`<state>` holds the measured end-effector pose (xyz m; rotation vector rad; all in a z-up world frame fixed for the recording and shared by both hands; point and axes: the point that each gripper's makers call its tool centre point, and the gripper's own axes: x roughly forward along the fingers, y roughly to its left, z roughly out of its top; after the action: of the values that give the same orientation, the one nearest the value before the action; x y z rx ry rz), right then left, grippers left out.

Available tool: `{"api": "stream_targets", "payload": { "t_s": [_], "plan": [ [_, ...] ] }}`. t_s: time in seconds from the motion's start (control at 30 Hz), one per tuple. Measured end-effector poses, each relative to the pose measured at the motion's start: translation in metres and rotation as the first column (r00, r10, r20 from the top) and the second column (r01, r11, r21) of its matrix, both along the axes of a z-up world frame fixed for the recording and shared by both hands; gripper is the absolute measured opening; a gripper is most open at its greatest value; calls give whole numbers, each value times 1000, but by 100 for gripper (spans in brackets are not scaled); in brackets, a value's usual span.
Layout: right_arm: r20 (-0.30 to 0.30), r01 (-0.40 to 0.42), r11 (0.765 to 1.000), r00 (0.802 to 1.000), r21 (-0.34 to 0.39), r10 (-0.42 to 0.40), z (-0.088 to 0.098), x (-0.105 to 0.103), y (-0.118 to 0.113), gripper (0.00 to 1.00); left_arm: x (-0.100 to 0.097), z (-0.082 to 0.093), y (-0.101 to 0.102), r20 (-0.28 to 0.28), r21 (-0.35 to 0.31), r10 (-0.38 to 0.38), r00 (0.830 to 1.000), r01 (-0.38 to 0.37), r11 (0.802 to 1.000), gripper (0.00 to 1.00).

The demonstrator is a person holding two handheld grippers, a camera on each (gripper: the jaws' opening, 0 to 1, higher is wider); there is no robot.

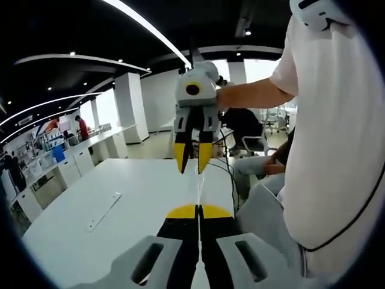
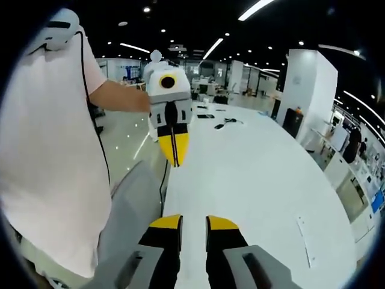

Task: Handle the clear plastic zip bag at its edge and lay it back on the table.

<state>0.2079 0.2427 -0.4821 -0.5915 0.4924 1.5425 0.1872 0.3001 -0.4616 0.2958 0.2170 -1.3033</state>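
aloft, the clear plastic zip bag point(image 1: 198, 180) is stretched edge-on between the left gripper point(image 1: 198, 212), closed on it, and the right gripper point(image 2: 194, 223), slightly parted, above the white table point(image 2: 258, 174); a person's white shirt point(image 2: 48, 150) is seen alongside.

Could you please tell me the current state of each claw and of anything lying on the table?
Left claw: shut, tips together, held up above the table.
Right claw: open, jaws apart, held up facing the left claw.
Flat pale strip: lying flat on the white table, apart from both claws.
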Motion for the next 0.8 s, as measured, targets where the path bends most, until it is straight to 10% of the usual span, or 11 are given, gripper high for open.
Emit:
{"api": "stream_targets", "payload": {
  "t_s": [0.8],
  "plan": [
    [-48, -37, 999, 998, -32, 36, -14, -12, -2, 0, 4, 4, -1, 8, -10, -1, 1000, 1, 1000, 0]
  ]
}}
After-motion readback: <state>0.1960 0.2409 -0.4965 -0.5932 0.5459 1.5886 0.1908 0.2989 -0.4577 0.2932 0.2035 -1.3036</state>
